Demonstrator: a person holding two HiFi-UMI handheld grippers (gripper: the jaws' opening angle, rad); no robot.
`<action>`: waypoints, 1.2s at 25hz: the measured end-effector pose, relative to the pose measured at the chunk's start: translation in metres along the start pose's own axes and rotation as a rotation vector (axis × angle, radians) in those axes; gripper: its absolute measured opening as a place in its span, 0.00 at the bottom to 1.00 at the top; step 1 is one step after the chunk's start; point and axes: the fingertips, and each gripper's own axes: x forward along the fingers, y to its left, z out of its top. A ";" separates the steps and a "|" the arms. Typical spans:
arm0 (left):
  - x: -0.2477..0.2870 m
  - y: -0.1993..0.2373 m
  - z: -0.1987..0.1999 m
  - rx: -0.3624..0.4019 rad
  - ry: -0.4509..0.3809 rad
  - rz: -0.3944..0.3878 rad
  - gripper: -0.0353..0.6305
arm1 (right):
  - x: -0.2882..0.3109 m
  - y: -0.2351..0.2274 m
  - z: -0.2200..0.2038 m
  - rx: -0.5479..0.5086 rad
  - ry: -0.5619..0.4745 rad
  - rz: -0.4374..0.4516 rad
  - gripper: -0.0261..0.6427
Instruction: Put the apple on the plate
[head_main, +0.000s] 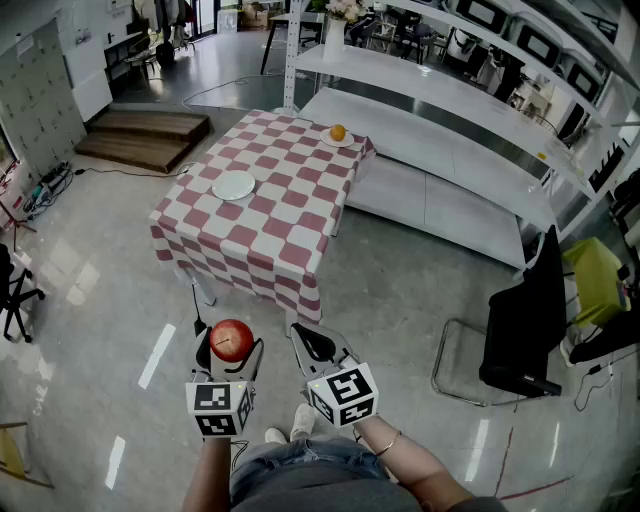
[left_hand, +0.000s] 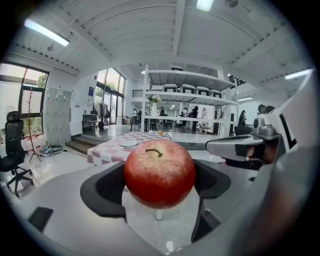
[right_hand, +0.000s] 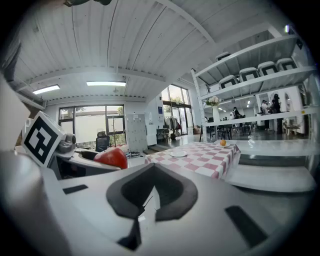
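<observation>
The apple (left_hand: 159, 173) is red, round and smooth, stem up, clamped across its widest part between the dark pads of the left gripper (head_main: 231, 348), whose jaws stand wide around it; I judge it firm and fairly heavy for such a grip, with a waxy skin that could slip, or bruise under a hard squeeze, so a hold at its middle, as here, suits it best; it hangs over the floor, well short of the worktop (head_main: 270, 225); the plate (head_main: 234, 185) lies empty on the worktop's left side; an orange (head_main: 338, 132) sits at the worktop's far right corner; the right gripper (head_main: 318, 347), jaws closed together on nothing, is just beside the left, both aimed at the worktop and tipped slightly down
</observation>
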 end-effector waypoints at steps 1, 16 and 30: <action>0.000 0.000 0.000 0.002 0.000 0.001 0.67 | 0.000 0.000 -0.001 -0.001 0.000 -0.001 0.05; 0.015 0.004 -0.001 -0.010 0.010 0.009 0.67 | 0.006 -0.015 -0.006 0.034 -0.003 -0.002 0.05; 0.057 -0.002 0.012 -0.037 0.004 0.021 0.67 | 0.021 -0.064 -0.009 0.049 0.029 -0.025 0.06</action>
